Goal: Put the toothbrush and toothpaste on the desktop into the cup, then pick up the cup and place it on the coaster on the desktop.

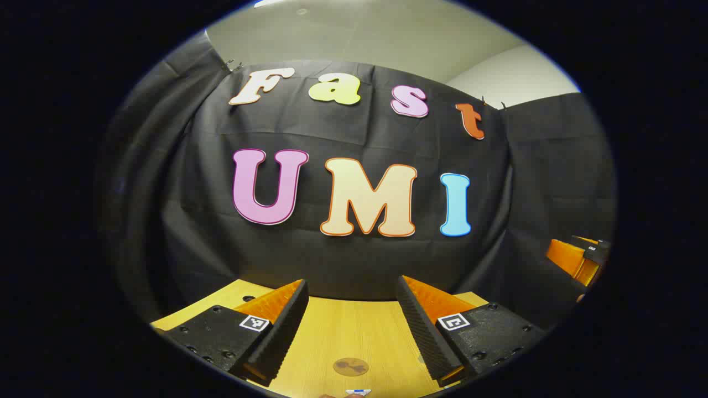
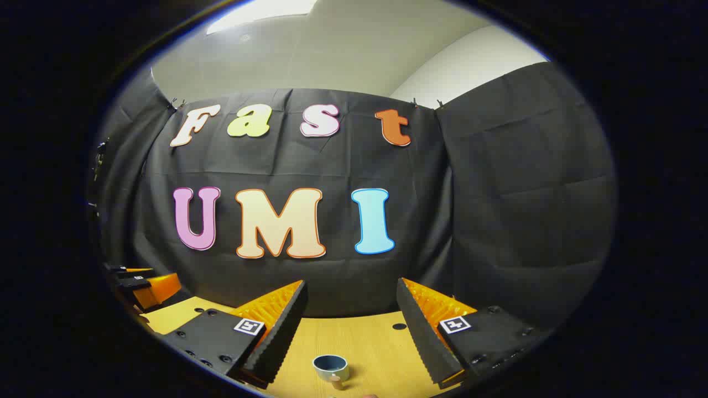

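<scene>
Both jaws spread, empty: left gripper (image 1: 351, 326), right gripper (image 2: 351, 326). Cup (image 2: 331, 367) upright on desk (image 2: 376, 342), near edge; prob light, rigid, slick: pinch rim wall

Both views hover above the desktop (image 1: 354, 331), facing the back wall.

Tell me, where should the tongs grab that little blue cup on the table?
Best guess: the cup stands upright with its open mouth up, and a small handle pokes out toward the camera. Bring the right tongs, now wide open above it, down from the top and pinch the rim wall on a side away from the handle. The desktop around it leaves room.
</scene>
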`<state>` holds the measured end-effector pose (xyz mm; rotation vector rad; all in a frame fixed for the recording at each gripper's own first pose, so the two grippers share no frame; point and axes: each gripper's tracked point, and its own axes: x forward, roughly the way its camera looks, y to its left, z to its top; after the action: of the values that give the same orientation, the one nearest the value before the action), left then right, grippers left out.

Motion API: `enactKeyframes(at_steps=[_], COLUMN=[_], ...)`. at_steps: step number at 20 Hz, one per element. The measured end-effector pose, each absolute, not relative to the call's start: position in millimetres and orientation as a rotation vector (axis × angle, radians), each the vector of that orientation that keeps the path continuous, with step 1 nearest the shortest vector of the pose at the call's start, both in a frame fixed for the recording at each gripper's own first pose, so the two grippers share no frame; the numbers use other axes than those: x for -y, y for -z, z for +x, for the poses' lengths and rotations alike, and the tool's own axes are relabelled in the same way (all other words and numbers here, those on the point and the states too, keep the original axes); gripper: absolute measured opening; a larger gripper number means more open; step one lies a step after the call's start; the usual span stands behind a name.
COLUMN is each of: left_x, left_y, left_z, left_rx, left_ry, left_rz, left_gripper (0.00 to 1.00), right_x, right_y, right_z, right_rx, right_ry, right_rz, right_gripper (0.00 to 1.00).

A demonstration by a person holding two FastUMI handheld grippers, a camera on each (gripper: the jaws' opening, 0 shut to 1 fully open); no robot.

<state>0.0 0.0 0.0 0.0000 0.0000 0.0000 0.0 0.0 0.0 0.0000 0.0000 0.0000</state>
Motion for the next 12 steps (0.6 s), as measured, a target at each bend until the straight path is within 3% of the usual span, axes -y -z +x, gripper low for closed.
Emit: enactKeyframes(at_steps=[12], left_x=[-23], left_y=[-22], left_z=[-10], left_rx=[0.058], left_ry=[-0.102], left_rz=[0.045], left_gripper=[0.94], right_x=[-25], right_y=[16], right_z=[7], right_rx=[-0.018], right_ry=[-0.108], right_rz=[0.015], right_gripper=[0.99])
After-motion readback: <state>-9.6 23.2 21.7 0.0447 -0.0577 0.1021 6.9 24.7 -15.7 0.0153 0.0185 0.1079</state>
